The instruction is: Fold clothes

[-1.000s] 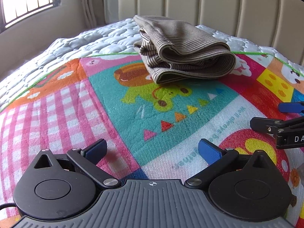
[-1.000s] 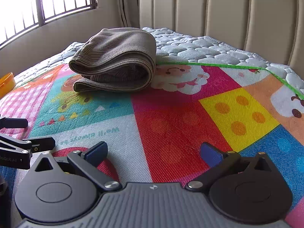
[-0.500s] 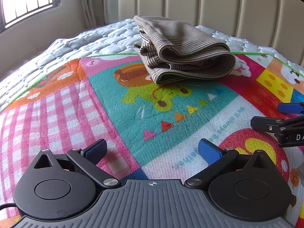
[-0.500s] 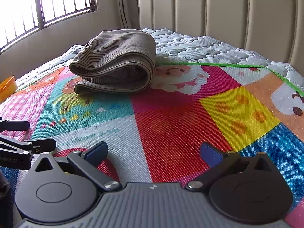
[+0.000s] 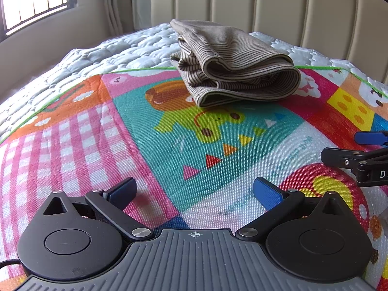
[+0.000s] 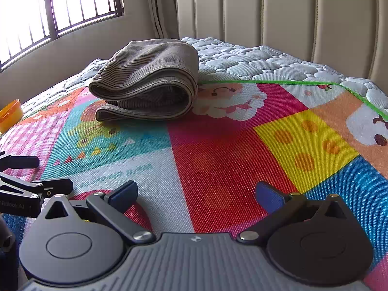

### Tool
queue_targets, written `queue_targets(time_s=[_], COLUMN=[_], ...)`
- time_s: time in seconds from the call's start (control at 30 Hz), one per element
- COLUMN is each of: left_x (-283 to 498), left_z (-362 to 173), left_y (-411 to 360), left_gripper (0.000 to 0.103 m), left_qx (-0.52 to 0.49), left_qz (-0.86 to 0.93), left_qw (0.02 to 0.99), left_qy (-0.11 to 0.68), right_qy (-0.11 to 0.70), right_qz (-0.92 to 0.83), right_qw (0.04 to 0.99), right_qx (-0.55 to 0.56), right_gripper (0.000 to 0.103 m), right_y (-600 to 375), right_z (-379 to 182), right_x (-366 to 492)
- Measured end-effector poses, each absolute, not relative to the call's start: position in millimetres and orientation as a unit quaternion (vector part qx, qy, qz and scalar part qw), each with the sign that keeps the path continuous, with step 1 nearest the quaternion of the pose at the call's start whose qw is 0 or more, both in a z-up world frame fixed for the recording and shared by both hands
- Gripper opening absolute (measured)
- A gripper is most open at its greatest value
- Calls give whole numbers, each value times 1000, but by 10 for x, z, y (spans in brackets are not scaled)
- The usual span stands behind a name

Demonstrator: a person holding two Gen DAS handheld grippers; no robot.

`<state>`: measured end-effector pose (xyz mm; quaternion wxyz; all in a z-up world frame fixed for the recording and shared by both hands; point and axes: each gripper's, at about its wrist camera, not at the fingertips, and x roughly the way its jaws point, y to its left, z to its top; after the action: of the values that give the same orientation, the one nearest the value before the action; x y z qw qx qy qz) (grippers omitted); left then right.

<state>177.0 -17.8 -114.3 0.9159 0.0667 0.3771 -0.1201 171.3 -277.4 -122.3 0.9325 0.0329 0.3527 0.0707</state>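
Lying folded at the far edge of the play mat (image 5: 169,150), the striped garment (image 5: 232,63) is touched by neither tool. The left gripper (image 5: 194,191) and right gripper (image 6: 196,194) are held spread wide, empty. Printed mat lettering is seen but unreadable.

A brown-and-beige finely striped knit garment (image 5: 232,65) lies folded into a thick, loosely rolled bundle, rounded fold at one end, resting on the colourful cartoon-print mat (image 5: 194,145) near its far edge.
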Motion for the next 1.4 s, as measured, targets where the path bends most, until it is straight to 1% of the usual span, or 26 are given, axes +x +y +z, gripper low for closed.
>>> queue_targets(time_s=[0.6, 0.97, 1.4], left_x=[1773, 1872, 1811], left_z=[-1147, -1100, -1122], left_y=[-178, -193, -196], left_gripper=[103, 103, 103], left_qx=[67, 64, 68], left_qz=[-121, -116, -116], left_qw=[916, 902, 910], left_qy=[377, 411, 392], right_qy=[353, 352, 352], right_qz=[70, 70, 67], right_qw=[932, 933, 933], right_qx=[35, 36, 35], right_gripper=[103, 103, 103], right_y=[-2771, -2768, -2748], right_z=[-1216, -1216, -1215], right_x=[1714, 1709, 1699])
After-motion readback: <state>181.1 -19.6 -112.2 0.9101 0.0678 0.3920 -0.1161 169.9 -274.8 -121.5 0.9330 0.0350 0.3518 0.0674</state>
